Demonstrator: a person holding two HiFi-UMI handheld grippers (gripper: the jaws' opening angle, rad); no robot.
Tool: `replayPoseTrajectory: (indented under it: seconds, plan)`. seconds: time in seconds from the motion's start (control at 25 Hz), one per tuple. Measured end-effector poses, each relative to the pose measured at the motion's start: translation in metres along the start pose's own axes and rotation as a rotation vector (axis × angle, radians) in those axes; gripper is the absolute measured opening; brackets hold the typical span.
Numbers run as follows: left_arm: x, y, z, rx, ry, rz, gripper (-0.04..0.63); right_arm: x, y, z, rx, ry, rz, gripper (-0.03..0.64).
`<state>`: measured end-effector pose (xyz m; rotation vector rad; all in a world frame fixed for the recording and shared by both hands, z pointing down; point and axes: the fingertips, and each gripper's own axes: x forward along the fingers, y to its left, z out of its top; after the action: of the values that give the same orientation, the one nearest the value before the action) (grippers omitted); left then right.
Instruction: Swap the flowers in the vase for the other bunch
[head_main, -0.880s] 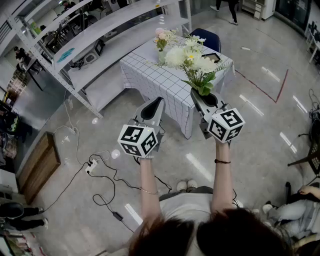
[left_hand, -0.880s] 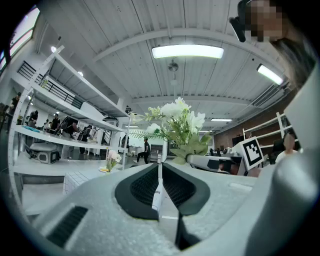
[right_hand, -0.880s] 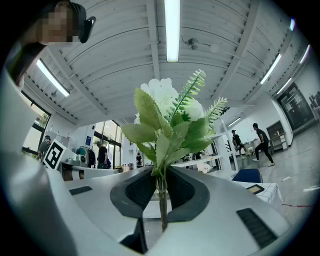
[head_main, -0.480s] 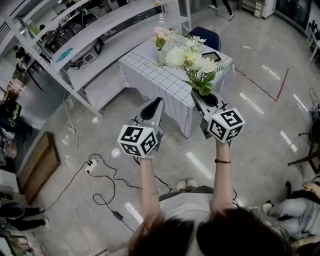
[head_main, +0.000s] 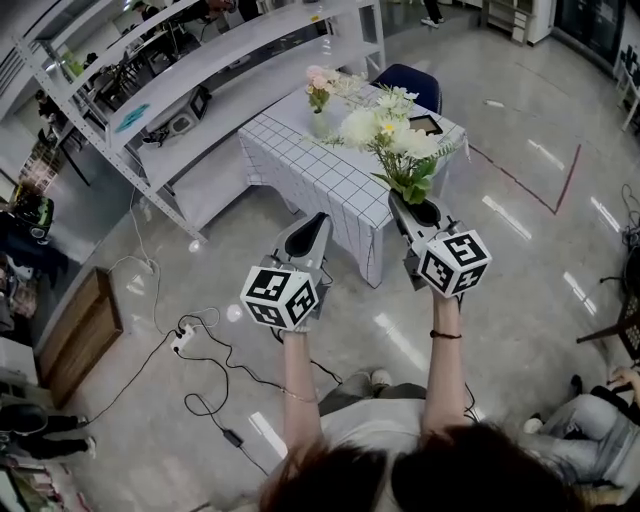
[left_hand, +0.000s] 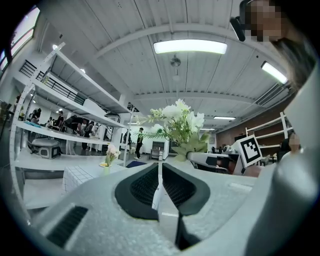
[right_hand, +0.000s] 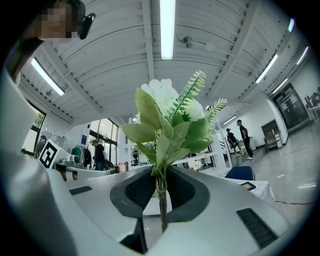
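My right gripper (head_main: 410, 205) is shut on the stems of a bunch of white flowers with green leaves (head_main: 395, 135), held upright in the air. In the right gripper view the stems (right_hand: 161, 192) stand pinched between the jaws under the leaves (right_hand: 170, 125). My left gripper (head_main: 318, 222) is shut with nothing in it, level beside the right one; its pads meet (left_hand: 159, 172). Ahead on the checked table (head_main: 330, 180) stands a small vase (head_main: 318, 122) with pink flowers (head_main: 318, 85). Both grippers hang short of the table, over the floor.
A dark flat object (head_main: 424, 123) lies on the table's far right corner, with a blue chair (head_main: 408, 82) behind it. Long white shelving (head_main: 200, 60) runs along the left. Cables and a power strip (head_main: 185, 335) lie on the floor at the left, near a wooden cabinet (head_main: 80, 335).
Both grippers sit slightly lower in the head view and the person's feet have shifted. The white bunch stays in the right gripper; the left stays shut and empty.
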<state>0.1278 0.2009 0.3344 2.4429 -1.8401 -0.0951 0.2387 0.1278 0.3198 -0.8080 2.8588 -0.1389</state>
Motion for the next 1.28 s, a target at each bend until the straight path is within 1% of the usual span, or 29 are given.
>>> replayPoseTrajectory:
  seconds: [0.2,0.48,0.8,0.96,1.16,1.28]
  plan:
    - [0.001,0.006,-0.002,-0.014,0.002,0.029,0.034,0.003,-0.01,-0.004,0.032,0.007,-0.012,0.054]
    - [0.009,0.013,-0.001,-0.015,0.013,0.047,0.034,0.011,-0.019,-0.007,0.04,0.019,-0.017,0.054]
    - [0.026,0.034,-0.003,-0.021,0.019,0.029,0.034,0.033,-0.031,-0.012,0.042,0.024,-0.041,0.054]
    - [0.041,0.043,-0.009,-0.016,0.026,0.007,0.034,0.043,-0.041,-0.019,0.041,0.02,-0.058,0.054]
    - [0.059,0.081,-0.003,-0.022,0.025,-0.006,0.034,0.077,-0.049,-0.022,0.059,0.009,-0.084,0.054]
    - [0.071,0.087,-0.01,-0.026,0.03,-0.024,0.034,0.082,-0.058,-0.026,0.092,-0.015,-0.093,0.054]
